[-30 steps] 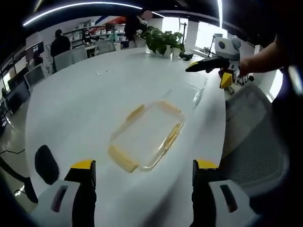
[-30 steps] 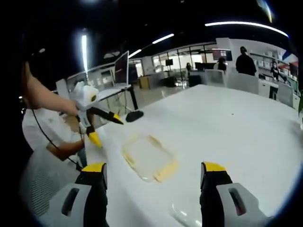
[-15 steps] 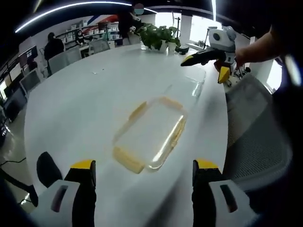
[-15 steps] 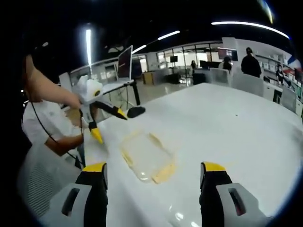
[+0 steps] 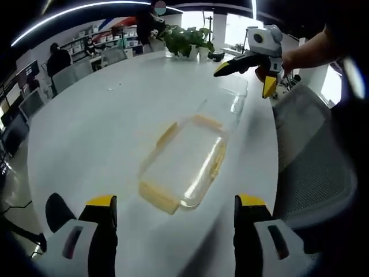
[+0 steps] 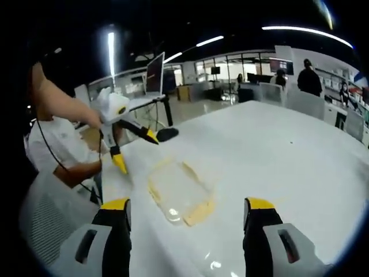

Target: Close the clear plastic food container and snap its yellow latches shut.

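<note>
On the white table (image 5: 104,127), near its edge w/ the grey mesh chair (image 5: 314,167), lies the clear plastic food container (image 5: 183,161), flat, w/ yellow latches (image 5: 155,196) along its sides. In the left gripper view it sits just ahead of the left gripper (image 5: 174,209), between the lines of the two jaws but apart from them; the jaws stand wide, nothing between them. Beyond the container, touching or just beside its far end (cannot tell which), is a second clear piece (image 5: 228,104), prob. the lid, hard to read because it is transparent. Above that piece hovers the right gripper (image 5: 245,78), held by a hand (image 5: 300,55); its yellow-tipped jaws are spread wide, one pointing toward the table centre, one pointing down, not touching anything. In the right gripper view the container (image 6: 180,193) is ahead and a bit left of centre, well apart from the right gripper (image 6: 188,212), which has its jaws wide and empty. The left gripper (image 6: 135,150) comes in from the left there, also spread wide, its lower tip near the container's edge but not in contact. A potted plant (image 5: 187,41) stands at the far end of the table, and people (image 6: 309,78) are in the office behind.
</note>
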The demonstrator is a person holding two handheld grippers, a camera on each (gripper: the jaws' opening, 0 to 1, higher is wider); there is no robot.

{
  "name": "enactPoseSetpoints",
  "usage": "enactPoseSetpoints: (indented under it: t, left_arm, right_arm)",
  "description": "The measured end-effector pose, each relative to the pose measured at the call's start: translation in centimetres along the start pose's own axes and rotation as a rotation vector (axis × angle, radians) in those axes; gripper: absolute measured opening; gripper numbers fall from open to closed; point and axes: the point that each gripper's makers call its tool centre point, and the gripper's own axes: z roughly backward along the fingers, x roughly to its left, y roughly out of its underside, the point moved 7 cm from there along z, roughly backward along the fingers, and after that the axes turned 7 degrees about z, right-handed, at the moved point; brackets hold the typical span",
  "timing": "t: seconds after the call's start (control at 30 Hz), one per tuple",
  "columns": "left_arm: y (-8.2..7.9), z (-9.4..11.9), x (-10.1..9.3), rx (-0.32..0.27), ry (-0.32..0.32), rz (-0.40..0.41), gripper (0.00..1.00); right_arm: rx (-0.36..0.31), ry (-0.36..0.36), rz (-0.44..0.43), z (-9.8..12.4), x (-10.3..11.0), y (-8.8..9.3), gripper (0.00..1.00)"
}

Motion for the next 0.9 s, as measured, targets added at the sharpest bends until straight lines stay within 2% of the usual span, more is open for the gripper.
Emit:
enactPoseSetpoints:
  t: [0.3, 0.9]
  left_arm:
    - [0.2, -0.4, 0.2, 0.038, 0.019, -0.053, 0.83]
    - [0.4, -1.3, 1.0, 0.092, 0.045, -0.143, 0.81]
  right_arm:
    - [0.033, -0.022, 0.059, -0.6, 0.2, 0.0, 0.82]
    - [0.087, -0.058, 0.116, -1.6, -0.1, 0.3, 0.79]
